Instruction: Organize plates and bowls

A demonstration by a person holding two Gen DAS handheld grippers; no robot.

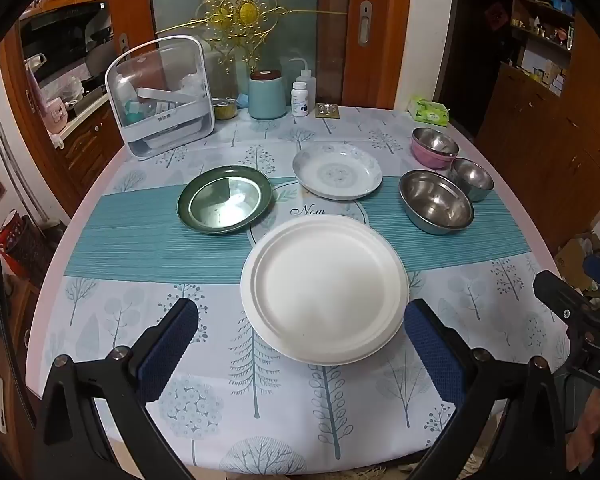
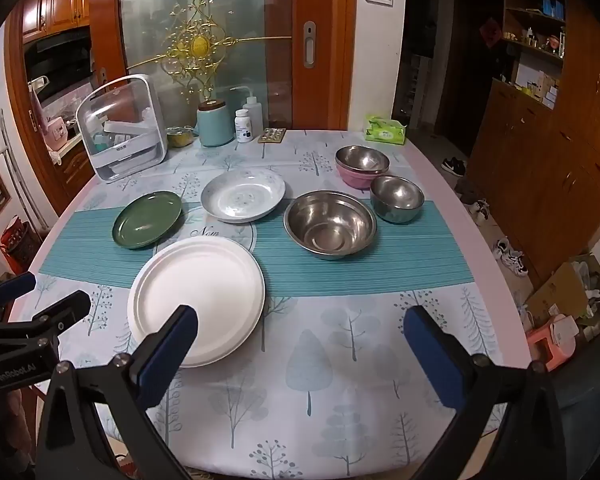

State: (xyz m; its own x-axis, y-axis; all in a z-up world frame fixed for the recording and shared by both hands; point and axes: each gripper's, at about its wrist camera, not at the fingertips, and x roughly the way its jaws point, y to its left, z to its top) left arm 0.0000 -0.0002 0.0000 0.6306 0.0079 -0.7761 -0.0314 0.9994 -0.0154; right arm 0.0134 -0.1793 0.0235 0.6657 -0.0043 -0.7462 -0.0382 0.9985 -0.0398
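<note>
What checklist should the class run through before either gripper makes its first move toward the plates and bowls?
1. Left gripper open, holding nothing: ok.
2. Right gripper open, holding nothing: ok.
3. White plate nearest, nothing lying on it: ok.
4. Green plate and patterned plate lie apart, unstacked: ok.
5. Large steel bowl upright, nothing in it: ok.
6. Pink bowl separate from the steel bowl sitting in it: cannot tell.

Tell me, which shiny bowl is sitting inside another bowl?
The metal bowl at the back, nested in the pink bowl. The big steel bowl and the small steel bowl each sit alone on the tablecloth.
</note>
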